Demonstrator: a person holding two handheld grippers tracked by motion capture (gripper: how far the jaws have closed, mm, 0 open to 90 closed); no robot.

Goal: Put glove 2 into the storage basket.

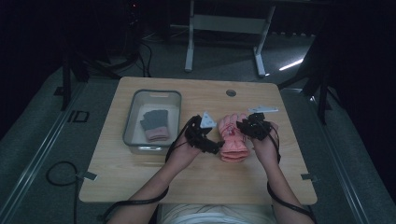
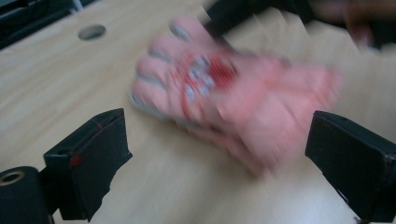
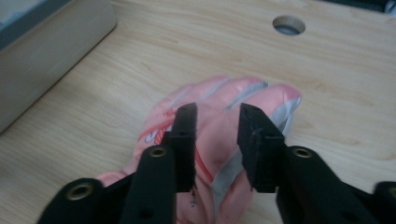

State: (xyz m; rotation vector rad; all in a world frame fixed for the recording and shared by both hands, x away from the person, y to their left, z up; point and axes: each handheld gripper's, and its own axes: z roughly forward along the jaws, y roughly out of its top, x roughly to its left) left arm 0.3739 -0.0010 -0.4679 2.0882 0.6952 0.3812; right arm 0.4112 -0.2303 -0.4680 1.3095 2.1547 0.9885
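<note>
Both tongs flank one pink glove point(image 1: 233, 137) on the table point(image 1: 140, 172).

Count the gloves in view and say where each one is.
2, at least. A pink glove lies on the table between the two grippers. A dark glove with a pink cuff lies in the bin; it may be a stacked pair.

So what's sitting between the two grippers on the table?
A pink glove lies on the table between the left gripper and the right gripper, as the high view shows. The left gripper's jaws stand wide open.
</note>
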